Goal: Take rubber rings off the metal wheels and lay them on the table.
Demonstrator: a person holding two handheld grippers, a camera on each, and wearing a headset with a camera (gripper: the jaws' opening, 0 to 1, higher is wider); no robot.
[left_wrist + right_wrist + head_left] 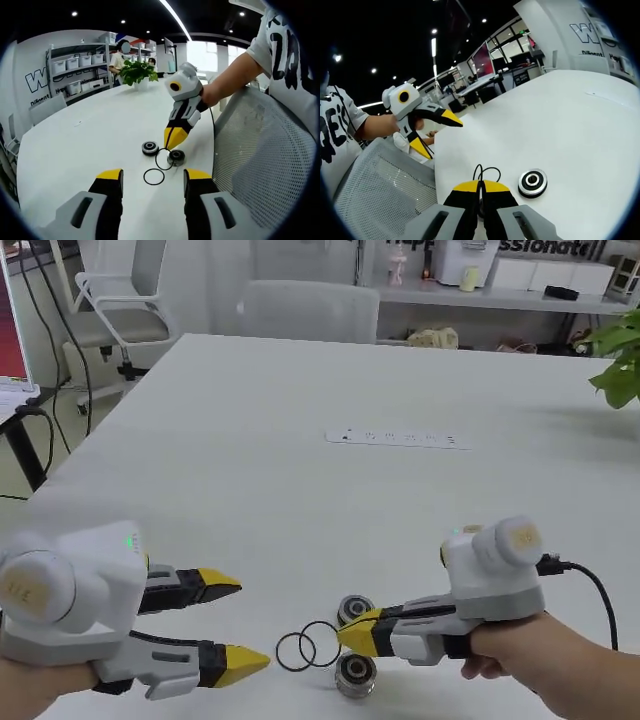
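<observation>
Two jaws of the right gripper (350,636) are closed together, apparently nipping the edge of a thin black rubber ring (322,642). The left gripper (250,623) is held wide and empty. A second black rubber ring (294,651) lies flat on the white worktop (300,440). A far metal wheel (353,608) and a near metal wheel (355,675) flank the closed jaws. The rings are judged light, limp and stretchy, and best pinched at the rim. Being round, they have no long axis.

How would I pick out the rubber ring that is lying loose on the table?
On the white table, look at the near edge, where two thin black rings overlap beside two metal wheels. The loose ring is the one nearer the open left gripper, lying flat; the other ring is pinched in the shut right gripper.
</observation>
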